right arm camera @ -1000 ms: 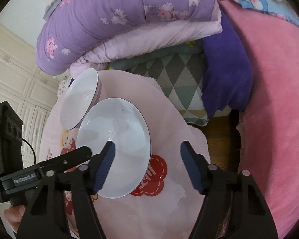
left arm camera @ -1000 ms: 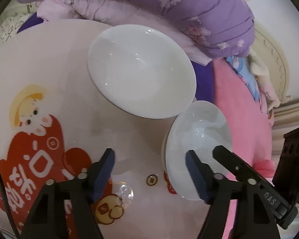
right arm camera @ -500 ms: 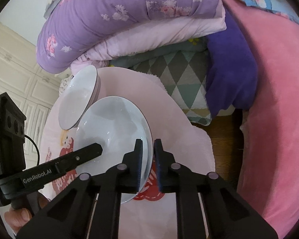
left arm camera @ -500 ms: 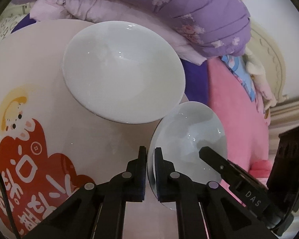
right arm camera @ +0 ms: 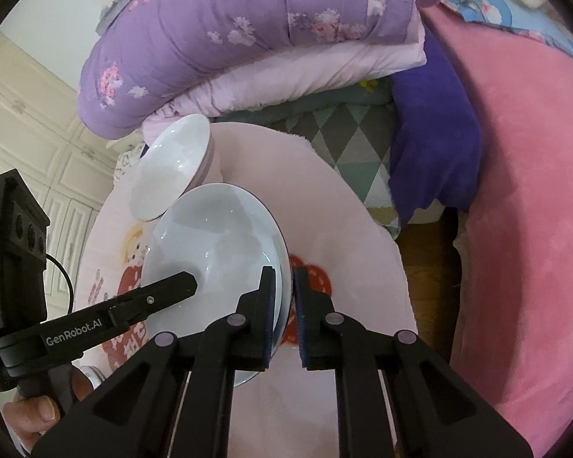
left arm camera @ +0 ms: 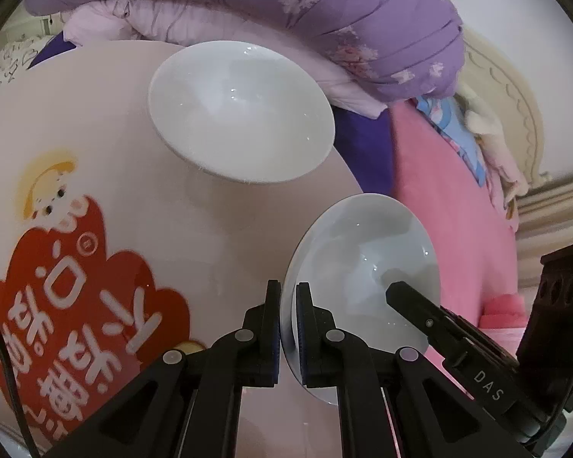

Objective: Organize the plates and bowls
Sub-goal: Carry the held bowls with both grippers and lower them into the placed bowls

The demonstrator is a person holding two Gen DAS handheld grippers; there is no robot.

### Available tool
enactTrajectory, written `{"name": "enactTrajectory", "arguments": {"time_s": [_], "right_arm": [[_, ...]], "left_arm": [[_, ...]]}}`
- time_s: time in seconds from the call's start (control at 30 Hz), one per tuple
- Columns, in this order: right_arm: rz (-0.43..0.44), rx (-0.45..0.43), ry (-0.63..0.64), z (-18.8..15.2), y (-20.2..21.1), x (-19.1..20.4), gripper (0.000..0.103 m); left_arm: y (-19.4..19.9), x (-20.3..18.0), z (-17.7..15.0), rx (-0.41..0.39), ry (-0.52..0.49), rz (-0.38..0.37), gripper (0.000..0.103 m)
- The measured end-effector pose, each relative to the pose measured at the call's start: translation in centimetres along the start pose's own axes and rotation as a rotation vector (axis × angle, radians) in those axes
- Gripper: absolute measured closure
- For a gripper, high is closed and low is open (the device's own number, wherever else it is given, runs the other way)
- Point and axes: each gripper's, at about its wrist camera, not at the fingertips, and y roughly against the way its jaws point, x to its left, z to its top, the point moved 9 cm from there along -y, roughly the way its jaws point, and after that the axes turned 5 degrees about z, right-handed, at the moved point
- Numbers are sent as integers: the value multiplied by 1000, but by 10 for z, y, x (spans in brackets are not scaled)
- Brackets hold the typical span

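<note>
Above the round pink bench (left arm camera: 141,122), left hand-held gripper (left arm camera: 288,307) and right hand-held gripper (right arm camera: 284,294) each clench opposite rims of the pale blue glazed bowl (right arm camera: 217,252); uneven pull could slip it onto the white bowl (left arm camera: 240,110) at eleven o'clock.

Bedding: purple floral quilt (right arm camera: 271,34), pink blanket (right arm camera: 523,198)
Cupboards: cream panelled doors (right arm camera: 30,114)
Floor: wood (right arm camera: 426,252)
Headboard: cream, scalloped (left arm camera: 515,114)

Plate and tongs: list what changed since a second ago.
Both tongs, left and right, have just closed on opposite rims of the pale blue plate, which was not gripped before. The white bowl stays on the pink table.
</note>
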Motion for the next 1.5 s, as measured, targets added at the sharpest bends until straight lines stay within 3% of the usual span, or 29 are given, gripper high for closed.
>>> {"name": "enactTrajectory", "arguments": {"time_s": [0.4,0.87,1.17,1.5], "right_arm": [[28,-12,53,-40,36,43,93],[43,5,155,-110,68,101,93],[40,54,177,-154,66,105,93],[29,99,166,-178,51,95,93]], "left_arm": [[68,13,-48,-37,-20,6,100],[168,50,-135,-79,-49,29,100],[184,60,-178,-72,-75,59,100],[171,64,-204,-53,-90,92,100]]}}
